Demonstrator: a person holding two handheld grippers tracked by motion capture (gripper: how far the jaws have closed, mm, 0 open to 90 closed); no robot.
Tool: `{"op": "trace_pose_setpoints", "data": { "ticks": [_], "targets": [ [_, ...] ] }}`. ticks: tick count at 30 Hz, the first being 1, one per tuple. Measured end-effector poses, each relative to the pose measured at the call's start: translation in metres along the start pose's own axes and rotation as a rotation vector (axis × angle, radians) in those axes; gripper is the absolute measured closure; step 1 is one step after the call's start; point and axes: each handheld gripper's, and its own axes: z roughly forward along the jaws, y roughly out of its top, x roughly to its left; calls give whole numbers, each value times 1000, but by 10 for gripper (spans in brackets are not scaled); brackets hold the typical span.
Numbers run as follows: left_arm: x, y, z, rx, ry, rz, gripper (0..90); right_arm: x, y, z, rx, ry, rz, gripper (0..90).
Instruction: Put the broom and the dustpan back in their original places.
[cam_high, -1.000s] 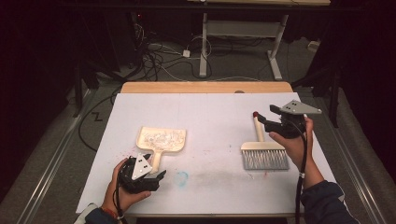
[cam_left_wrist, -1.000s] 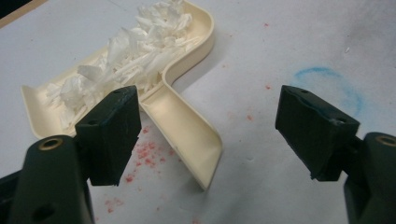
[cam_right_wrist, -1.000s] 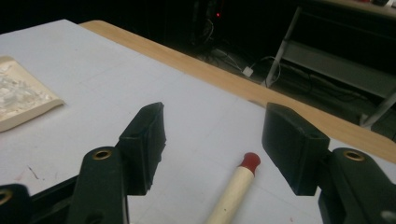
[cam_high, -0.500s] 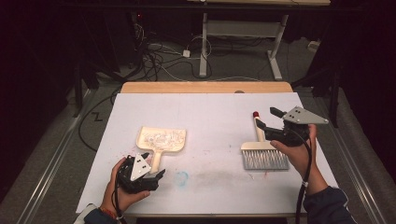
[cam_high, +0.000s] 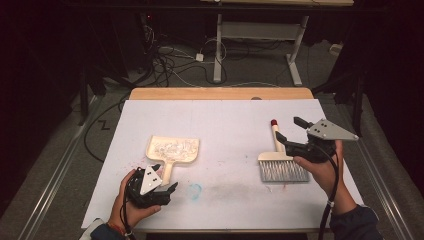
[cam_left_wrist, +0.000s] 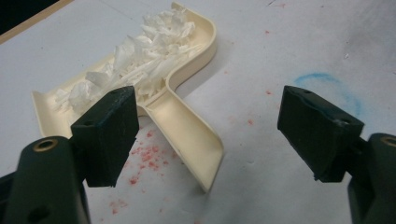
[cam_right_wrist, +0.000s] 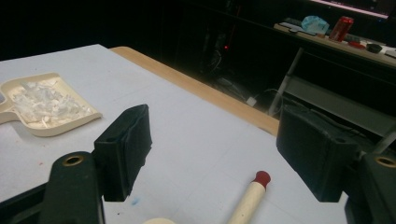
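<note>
High view: white counter (cam_high: 220, 125). Cream dustpan (cam_high: 172, 151) left of centre, pan full of white shreds, handle toward near edge. L gripper (cam_high: 159, 191) near front edge, just beside handle tip, fingers apart, empty. Brush (cam_high: 280, 162) at right, bristles toward near edge, red-capped handle pointing away. R gripper (cam_high: 290, 132) above brush handle, fingers wide, holding nothing.

Left gripper view: fingers (cam_left_wrist: 109, 133) spread wide; dustpan handle (cam_left_wrist: 187, 135) lies between them, untouched. Red specks (cam_left_wrist: 144, 156) and blue ring mark (cam_left_wrist: 327, 88) on counter.

Right gripper view: fingers (cam_right_wrist: 126, 149) wide apart, empty. Brush handle w/ red cap (cam_right_wrist: 261, 177) below, between them. Dustpan (cam_right_wrist: 44, 105) far left.
</note>
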Motion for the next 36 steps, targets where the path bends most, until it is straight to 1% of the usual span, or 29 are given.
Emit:
{"op": "trace_pose_setpoints", "data": {
  "ticks": [4, 11, 16, 19, 25, 36],
  "targets": [
    [0, 0, 0, 2, -2, 2, 201, 5, 1, -3, 5, -42, -11, 228],
    [0, -1, 0, 5, -5, 4, 201, 11, 1, -11, -4, -17, -19, 225],
    [-1, -1, 1, 9, -4, 5, 201, 13, -1, -17, -5, -10, -31, 227],
    [-1, 0, 1, 9, -5, 7, 201, 14, -2, -21, -10, -1, -32, 226],
    [-2, 0, 1, 9, -2, 7, 201, 14, -5, -31, -14, -4, -41, 226],
    [-3, 1, 1, 10, 0, 17, 188, 14, -17, -46, -20, 14, -61, 225]
  ]
}}
